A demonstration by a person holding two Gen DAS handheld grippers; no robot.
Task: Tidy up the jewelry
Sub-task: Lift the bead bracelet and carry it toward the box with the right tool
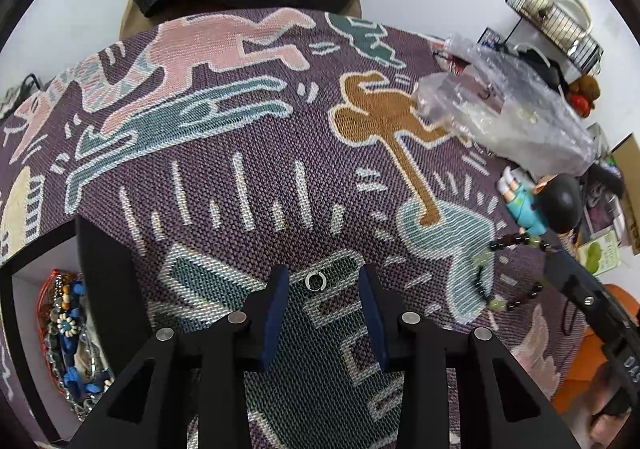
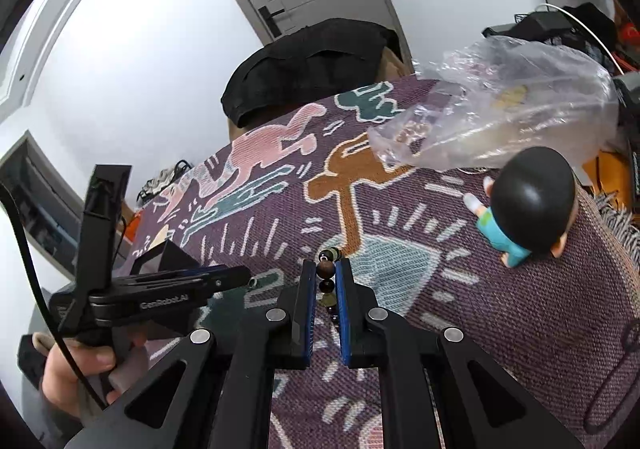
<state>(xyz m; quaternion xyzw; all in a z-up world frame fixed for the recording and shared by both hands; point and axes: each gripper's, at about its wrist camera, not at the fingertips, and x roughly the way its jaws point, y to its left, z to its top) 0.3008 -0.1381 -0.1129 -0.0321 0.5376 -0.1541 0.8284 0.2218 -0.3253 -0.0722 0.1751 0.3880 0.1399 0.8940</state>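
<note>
We find the left tongs (image 1: 324,309) spread, straddling a small silver ring (image 1: 315,281) lying on the woven cloth (image 1: 248,185); the right tongs (image 2: 327,289) pinch a beaded bracelet (image 2: 326,269). We advise lowering squarely before pinching, lest the ring skid.

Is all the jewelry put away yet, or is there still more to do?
Not yet. Some is done: a box beside the cloth already holds a heap of beads. In hand: the right gripper is shut on a bead bracelet. Left to do: the small silver ring lies on the cloth between the open left gripper fingers.
</note>
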